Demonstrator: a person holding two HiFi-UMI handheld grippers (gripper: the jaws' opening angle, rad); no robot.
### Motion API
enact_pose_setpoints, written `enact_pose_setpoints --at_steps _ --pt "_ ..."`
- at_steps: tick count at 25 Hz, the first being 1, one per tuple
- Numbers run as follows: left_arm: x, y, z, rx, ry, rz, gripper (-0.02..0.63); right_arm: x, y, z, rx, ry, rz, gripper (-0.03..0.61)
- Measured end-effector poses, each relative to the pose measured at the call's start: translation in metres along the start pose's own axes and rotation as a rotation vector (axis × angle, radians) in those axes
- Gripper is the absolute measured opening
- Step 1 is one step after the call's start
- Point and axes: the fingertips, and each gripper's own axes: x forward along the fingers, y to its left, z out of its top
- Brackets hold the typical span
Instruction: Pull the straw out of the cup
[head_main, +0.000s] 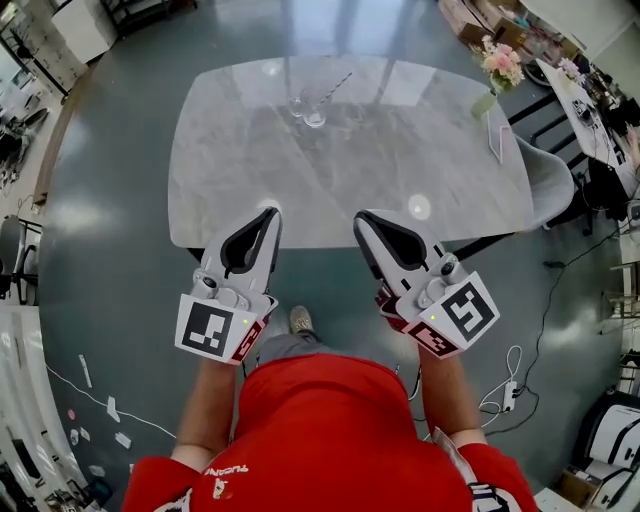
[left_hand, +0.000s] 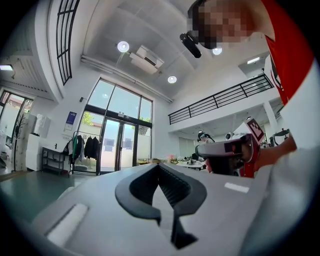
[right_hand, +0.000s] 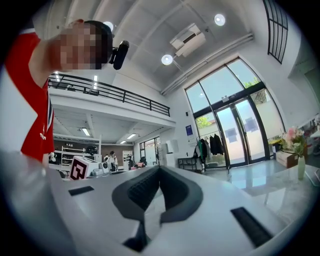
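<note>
Marble table (head_main: 400, 150) bears cup (head_main: 313, 110) and straw (head_main: 336, 84); left gripper (head_main: 270, 213), right gripper (head_main: 362, 218) clenched empty (shirt lettering (head_main: 228, 471) illegible).

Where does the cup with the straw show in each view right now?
Head view: the cup, straw leaning right, near the table's far edge, centre.
Left gripper view: not in it.
Right gripper view: not in it.
Shared landmark: the flowers, top right in the head view, at the right edge in the right gripper view.
</note>
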Motion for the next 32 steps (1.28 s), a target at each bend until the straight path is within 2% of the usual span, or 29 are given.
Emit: enact_pose_setpoints --at_steps 7,14,32 --pt "0.023 0.039 -0.009 -0.015 0.003 -0.018 0.005 0.035 -0.023 -0.007 0.002 0.023 -0.046 0.002" --pt "0.045 0.057 -0.015 -0.040 -0.001 -0.014 0.005 0.053 -0.050 -0.012 0.002 0.054 -0.080 0.002" --pt "0.128 0.095 -0.041 -0.046 0.025 0.107 0.005 0.109 -0.150 -0.034 0.019 0.085 -0.009 0.002"
